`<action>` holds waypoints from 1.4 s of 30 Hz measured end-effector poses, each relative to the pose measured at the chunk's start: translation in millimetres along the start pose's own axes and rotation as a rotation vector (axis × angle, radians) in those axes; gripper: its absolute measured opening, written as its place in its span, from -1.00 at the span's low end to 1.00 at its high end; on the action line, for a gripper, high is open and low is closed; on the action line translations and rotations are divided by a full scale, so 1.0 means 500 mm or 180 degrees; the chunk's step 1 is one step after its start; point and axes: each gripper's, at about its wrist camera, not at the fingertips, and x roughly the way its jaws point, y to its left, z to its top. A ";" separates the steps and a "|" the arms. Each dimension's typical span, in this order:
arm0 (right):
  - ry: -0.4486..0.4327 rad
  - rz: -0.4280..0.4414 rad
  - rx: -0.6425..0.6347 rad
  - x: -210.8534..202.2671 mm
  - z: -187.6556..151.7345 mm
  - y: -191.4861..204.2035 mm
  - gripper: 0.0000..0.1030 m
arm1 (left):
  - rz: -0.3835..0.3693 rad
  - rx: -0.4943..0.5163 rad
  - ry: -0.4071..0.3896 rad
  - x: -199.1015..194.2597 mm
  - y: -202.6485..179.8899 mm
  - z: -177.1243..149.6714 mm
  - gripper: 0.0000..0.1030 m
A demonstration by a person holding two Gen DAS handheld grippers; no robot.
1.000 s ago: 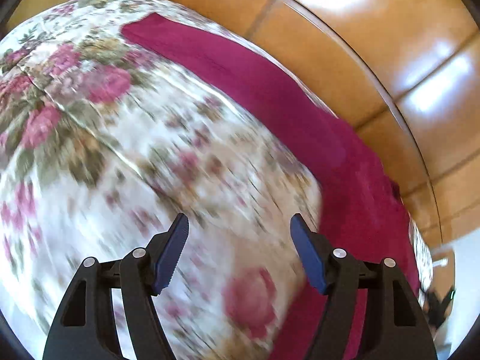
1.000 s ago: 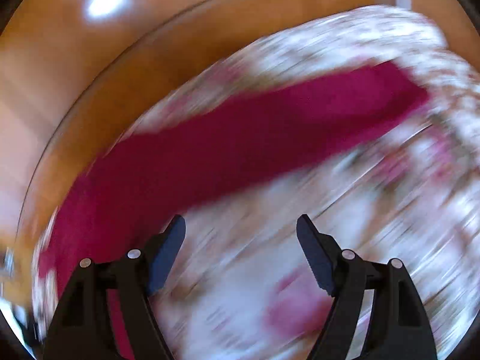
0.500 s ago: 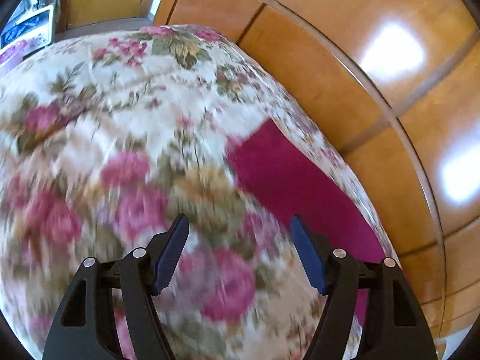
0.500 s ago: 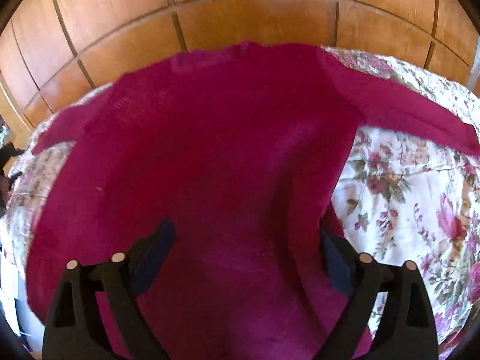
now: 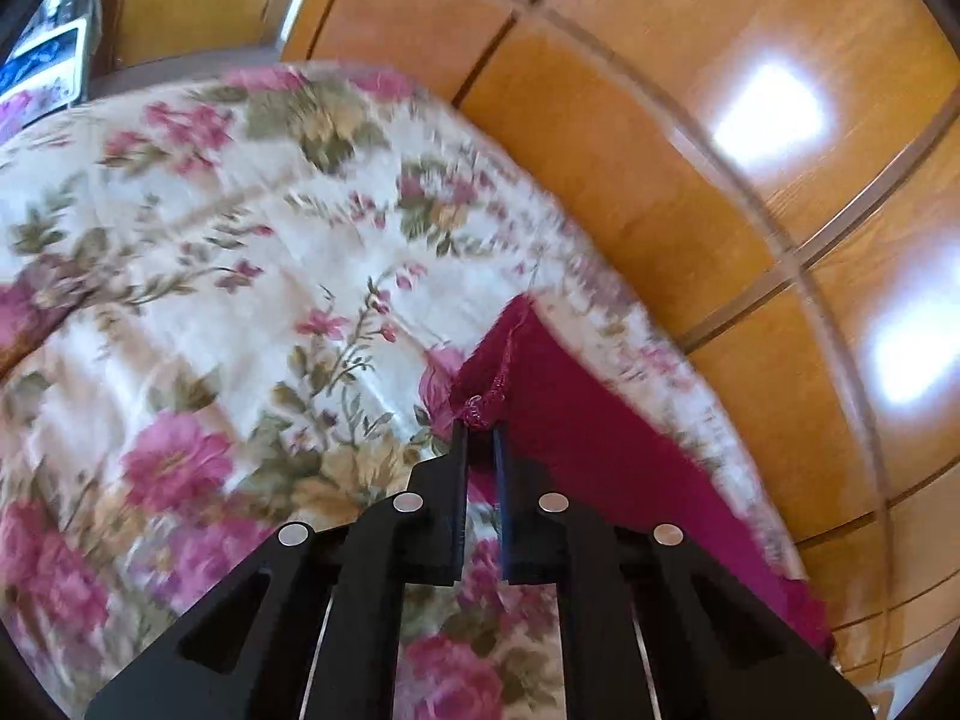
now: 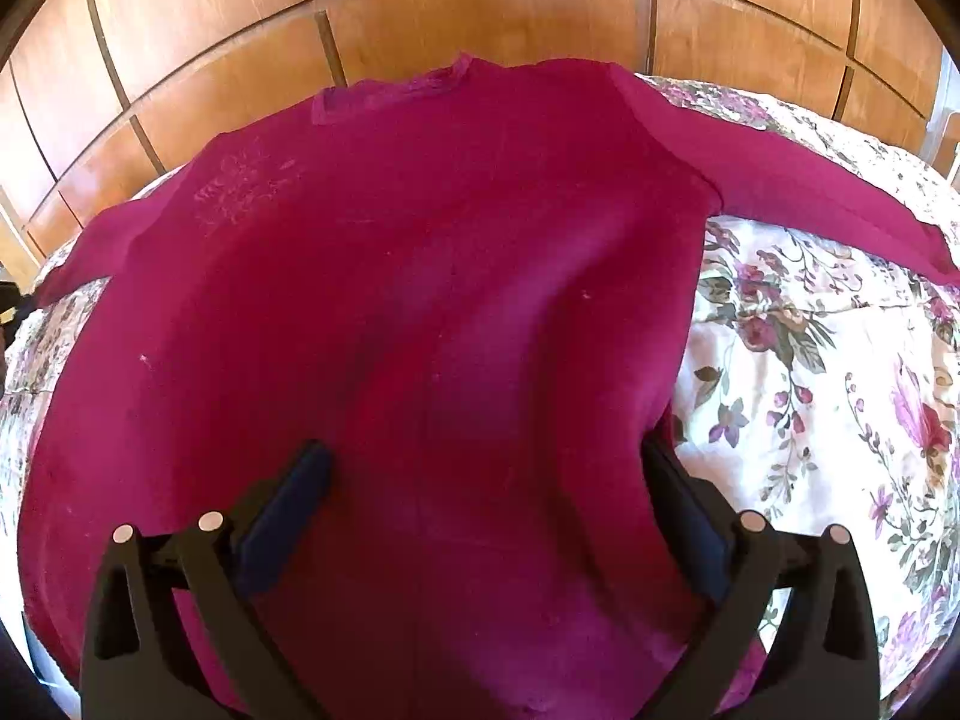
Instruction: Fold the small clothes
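A magenta long-sleeved top lies spread flat on a floral bedspread, neckline at the far side, both sleeves stretched out sideways. In the left wrist view one sleeve runs along the bed's edge, and my left gripper is shut on the sleeve's cuff. My right gripper is open wide just above the lower body of the top, its fingers either side of the fabric and holding nothing.
A wooden panelled wall runs close behind the bed and also shows in the left wrist view. The floral bedspread extends to the left of the sleeve. Some items sit far off at the top left.
My left gripper moved along the sleeve to its end and shut on the cuff. My right gripper swung over the top's body and stayed open.
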 end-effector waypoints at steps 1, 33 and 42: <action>-0.0008 -0.0001 0.0000 -0.002 -0.002 0.002 0.97 | -0.0024 -0.0041 -0.0093 -0.029 0.012 -0.014 -0.88; 0.0169 0.0282 0.0517 -0.157 -0.101 -0.148 0.45 | -0.1527 0.1803 0.1512 -0.321 -0.160 -0.534 0.12; 0.0342 0.0262 0.0324 -0.182 -0.170 -0.163 -0.81 | -0.1343 0.2125 0.1820 -0.325 -0.129 -0.649 -0.61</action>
